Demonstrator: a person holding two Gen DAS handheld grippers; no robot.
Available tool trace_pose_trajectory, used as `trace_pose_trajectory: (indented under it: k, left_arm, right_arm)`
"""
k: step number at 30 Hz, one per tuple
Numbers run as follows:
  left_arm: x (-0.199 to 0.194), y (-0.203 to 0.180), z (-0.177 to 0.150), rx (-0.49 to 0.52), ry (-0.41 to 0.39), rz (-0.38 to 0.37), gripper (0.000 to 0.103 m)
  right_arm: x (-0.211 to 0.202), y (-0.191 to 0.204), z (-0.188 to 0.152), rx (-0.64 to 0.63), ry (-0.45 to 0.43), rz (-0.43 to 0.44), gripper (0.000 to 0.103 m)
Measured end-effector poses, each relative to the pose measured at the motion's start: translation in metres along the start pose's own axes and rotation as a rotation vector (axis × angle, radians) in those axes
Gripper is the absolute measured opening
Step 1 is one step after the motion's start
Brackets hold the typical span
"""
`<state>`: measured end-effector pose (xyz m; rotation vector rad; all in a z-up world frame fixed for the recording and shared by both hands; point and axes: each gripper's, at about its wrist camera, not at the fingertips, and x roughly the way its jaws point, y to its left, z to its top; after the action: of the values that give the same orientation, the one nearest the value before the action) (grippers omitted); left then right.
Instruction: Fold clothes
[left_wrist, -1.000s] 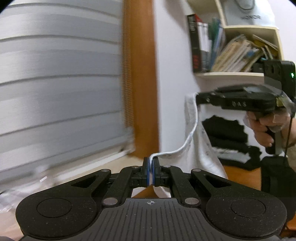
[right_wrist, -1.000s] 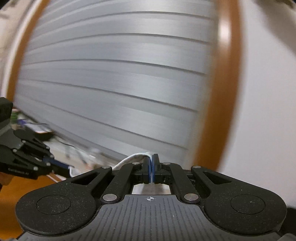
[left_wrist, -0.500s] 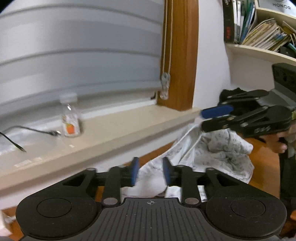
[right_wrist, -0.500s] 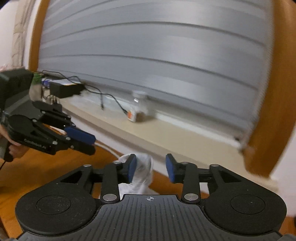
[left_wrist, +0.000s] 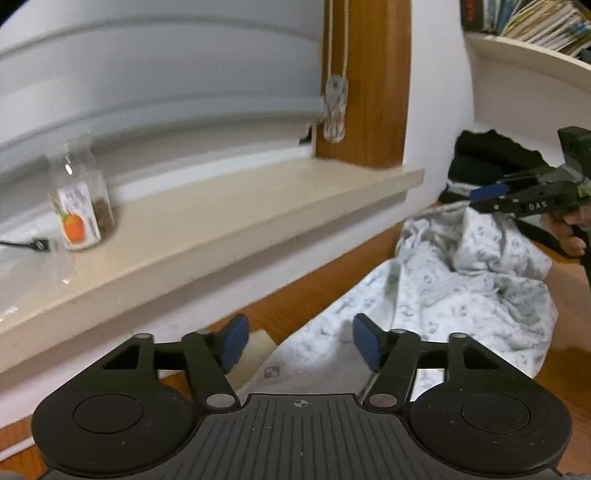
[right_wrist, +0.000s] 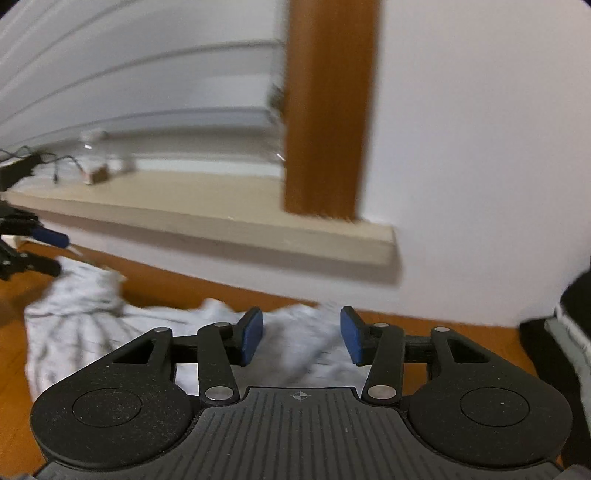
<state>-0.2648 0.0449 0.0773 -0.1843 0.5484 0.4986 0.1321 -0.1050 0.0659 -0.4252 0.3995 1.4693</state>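
Note:
A white garment with a small grey print (left_wrist: 461, 280) lies crumpled on the wooden table (left_wrist: 295, 306) below the window sill. My left gripper (left_wrist: 300, 343) hangs open just above its near edge, nothing between the blue pads. In the left wrist view my right gripper (left_wrist: 491, 192) shows at the far right, open over the bunched part of the cloth, a hand on its handle. In the right wrist view the same garment (right_wrist: 92, 314) spreads out, blurred, under my open right gripper (right_wrist: 301, 334). The left gripper (right_wrist: 44, 251) shows at the left edge, open over the cloth.
A beige window sill (left_wrist: 240, 214) juts over the table, holding a clear bottle with an orange label (left_wrist: 79, 206) and a black cable (left_wrist: 26, 243). Grey blinds and a wooden frame post (left_wrist: 369, 81) stand behind. Dark clothes (left_wrist: 491, 155) lie at the right; a bookshelf (left_wrist: 524, 22) hangs above.
Both grippers held the garment up by its edge, then opened and let it drop. The cloth now lies on the table and both grippers have come lower with jaws wider.

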Motion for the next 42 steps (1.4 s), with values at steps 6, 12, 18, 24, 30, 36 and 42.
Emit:
trace_pose_trajectory:
  k: [6, 12, 18, 24, 30, 36, 42]
  left_arm:
    - [0.021, 0.015, -0.002, -0.062, 0.065, -0.047, 0.032]
    - [-0.008, 0.016, -0.006, -0.115, -0.032, 0.061, 0.006]
    - [-0.071, 0.039, -0.027, -0.225, -0.141, 0.135, 0.006]
    - [-0.093, 0.039, -0.037, -0.248, -0.190, 0.173, 0.005]
    - [-0.135, 0.039, -0.030, -0.263, -0.283, 0.207, 0.005]
    - [-0.159, 0.039, -0.036, -0.259, -0.289, 0.228, 0.005]
    - [-0.183, 0.039, -0.043, -0.255, -0.295, 0.248, 0.005]
  right_arm:
    - [0.019, -0.026, 0.004, 0.024, 0.068, 0.057, 0.057]
    - [0.037, -0.037, 0.015, 0.088, 0.093, 0.068, 0.059]
    - [0.042, -0.031, -0.008, 0.146, 0.151, 0.080, 0.060]
    - [0.011, -0.013, -0.005, 0.111, 0.050, -0.059, 0.016]
    - [-0.086, -0.024, 0.025, 0.173, -0.241, -0.252, 0.011]
    - [-0.195, -0.056, 0.029, 0.260, -0.378, -0.376, 0.009]
    - [-0.193, -0.072, -0.006, 0.227, -0.118, -0.371, 0.013]
